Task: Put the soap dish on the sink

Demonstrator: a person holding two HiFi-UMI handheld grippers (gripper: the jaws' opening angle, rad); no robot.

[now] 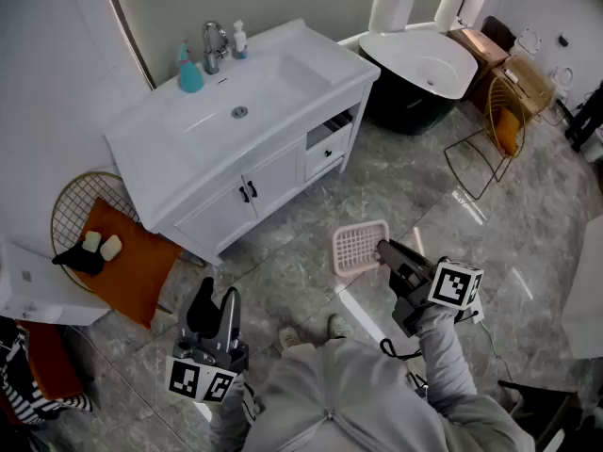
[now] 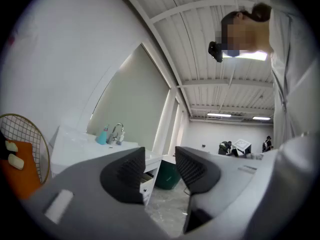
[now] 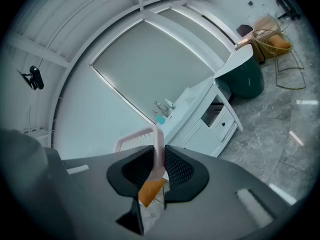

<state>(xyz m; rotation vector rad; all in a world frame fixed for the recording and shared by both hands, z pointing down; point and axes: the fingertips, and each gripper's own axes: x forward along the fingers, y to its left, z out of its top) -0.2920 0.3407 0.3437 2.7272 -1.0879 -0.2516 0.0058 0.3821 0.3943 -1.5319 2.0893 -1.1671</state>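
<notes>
Carry stage: dish in hand, not yet at the sink.

Left gripper (image 1: 216, 301) held low, jaws apart with nothing between them. Sink (image 1: 151, 144) well ahead, its counter bare apart from a teal bottle (image 1: 190, 75) and a small white bottle (image 1: 239, 40) by the tap (image 1: 214, 45). Pink slatted soap dish (image 1: 359, 249) is off the floor, its rim pinched in the right gripper (image 1: 384, 250). Next, likely: carry it forward and up, level it and set it on open counter. No readable writing; bottle labels too small.

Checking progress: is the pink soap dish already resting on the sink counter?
No, the soap dish is held over the floor by the right gripper, apart from the sink.
</notes>
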